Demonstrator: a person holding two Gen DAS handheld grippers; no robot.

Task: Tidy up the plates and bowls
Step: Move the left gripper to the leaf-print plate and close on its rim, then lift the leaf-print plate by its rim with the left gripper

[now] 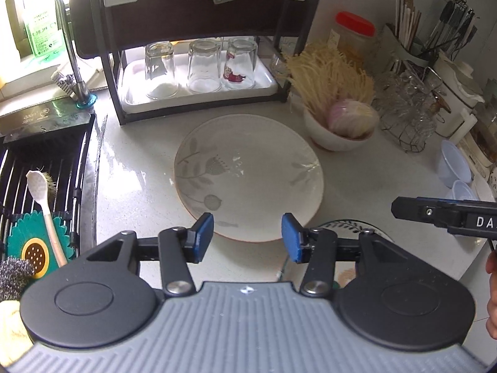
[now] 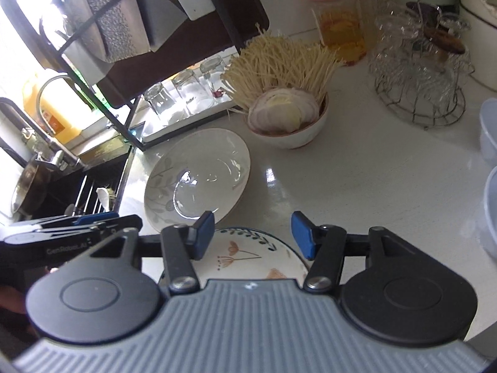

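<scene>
A large cream plate with a grey leaf pattern (image 1: 248,174) (image 2: 198,174) lies flat on the white counter in front of the rack. My left gripper (image 1: 247,237) hovers over its near rim, jaws open, nothing between the blue pads. A smaller plate with a leaf border and orange flowers (image 2: 248,258) (image 1: 348,227) sits close in front, under my right gripper (image 2: 253,234), which is open and empty above it. A white bowl (image 1: 335,138) (image 2: 292,133) holding noodles and sliced onion stands behind the large plate to the right.
A dark rack (image 1: 198,62) with three upturned glasses on a white tray stands at the back. The sink with a black drainer (image 1: 40,180), brush and tap is on the left. A red-lidded jar (image 2: 338,18), wire basket of glassware (image 2: 419,71) and blue plastic bowls (image 1: 453,168) crowd the right.
</scene>
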